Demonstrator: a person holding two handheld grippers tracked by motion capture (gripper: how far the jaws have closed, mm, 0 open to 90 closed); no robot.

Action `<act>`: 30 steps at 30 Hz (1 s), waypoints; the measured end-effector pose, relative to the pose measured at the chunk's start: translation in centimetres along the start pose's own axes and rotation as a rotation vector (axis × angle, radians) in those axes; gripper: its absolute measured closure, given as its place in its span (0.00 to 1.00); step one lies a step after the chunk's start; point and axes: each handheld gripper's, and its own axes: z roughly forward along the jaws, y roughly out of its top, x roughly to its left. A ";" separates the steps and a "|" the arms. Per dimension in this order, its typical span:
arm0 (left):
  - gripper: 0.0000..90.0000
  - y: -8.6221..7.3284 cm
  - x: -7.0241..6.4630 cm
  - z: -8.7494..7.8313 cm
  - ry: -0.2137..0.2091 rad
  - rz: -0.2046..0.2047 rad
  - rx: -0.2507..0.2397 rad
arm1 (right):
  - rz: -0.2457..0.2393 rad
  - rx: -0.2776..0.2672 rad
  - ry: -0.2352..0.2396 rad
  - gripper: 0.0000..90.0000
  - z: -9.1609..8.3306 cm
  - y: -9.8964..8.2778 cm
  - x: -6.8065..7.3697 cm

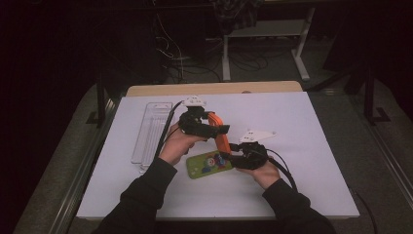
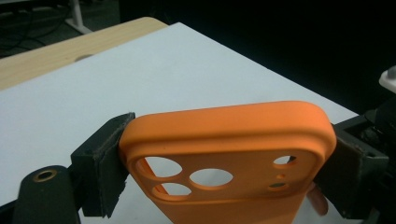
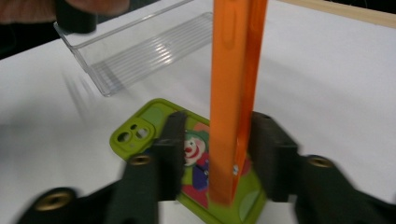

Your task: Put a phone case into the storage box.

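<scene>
1. The white counter [image 1: 292, 146] carries a clear plastic tray [image 1: 152, 130] at the far left and a green phone case [image 1: 208, 165] with a clown picture near the middle.
2. The orange phone case [image 2: 224, 158] is held up above the green one, standing on edge between the two hands.
3. The left gripper [image 1: 202, 127] pinches the orange case across its width at the camera-hole end, both pads pressed on its sides.
4. The right gripper [image 1: 243, 152] sits at the case's lower end; its fingers [image 3: 170, 140] stand spread, with a gap on one side.
5. This looks like a handover step: the right side seems to be letting go.
6. Next, the left hand likely must carry the case alone, keeping a firm squeeze.
</scene>
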 end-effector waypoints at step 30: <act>0.16 5.3 6.9 -8.4 0.226 0.003 -0.062 | 0.019 0.068 -0.126 0.00 -6.1 -6.6 -2.8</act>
